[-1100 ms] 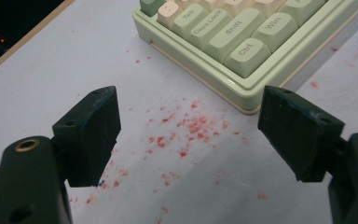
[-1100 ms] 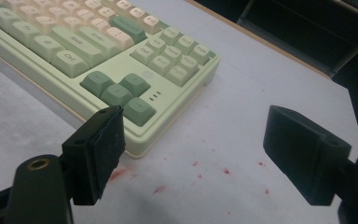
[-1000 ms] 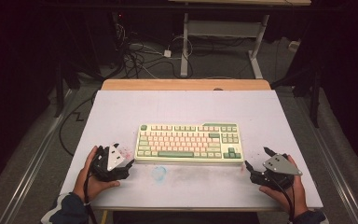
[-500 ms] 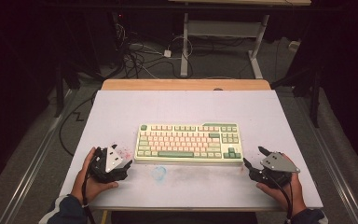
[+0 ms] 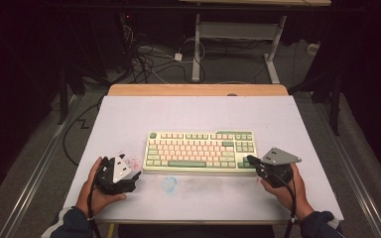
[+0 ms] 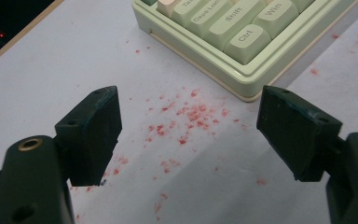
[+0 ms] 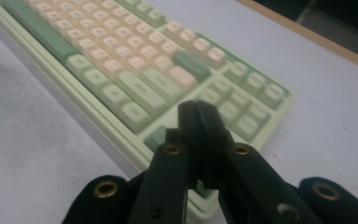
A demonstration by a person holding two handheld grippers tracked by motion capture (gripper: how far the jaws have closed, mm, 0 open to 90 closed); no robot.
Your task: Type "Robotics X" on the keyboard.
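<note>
At the near edge of the table [image 5: 129, 114], a person's two hands hold a pair of grippers on either side of a green-and-pink keyboard [image 5: 198, 148]; the right gripper [image 5: 251, 159] has just been closing and its jaws now meet with nothing between them, their joined tips poised over the keyboard's front right corner, seemingly above the arrow keys, though the close view there is blurred; the left gripper [image 5: 136, 174] rests low beside the front left corner, its jaws spread wide over a scatter of red specks [image 6: 186, 116] on the table's white cover, short of the Ctrl key [image 6: 249, 42]. The risk from here, on this showing, is a clumsy press: blunt closed tips could catch two keys at once or nudge the unsecured keyboard across the smooth cover. The right hand [image 5: 283, 191] angles inward and forward; the left hand [image 5: 96, 191] lies flat and level.
</note>
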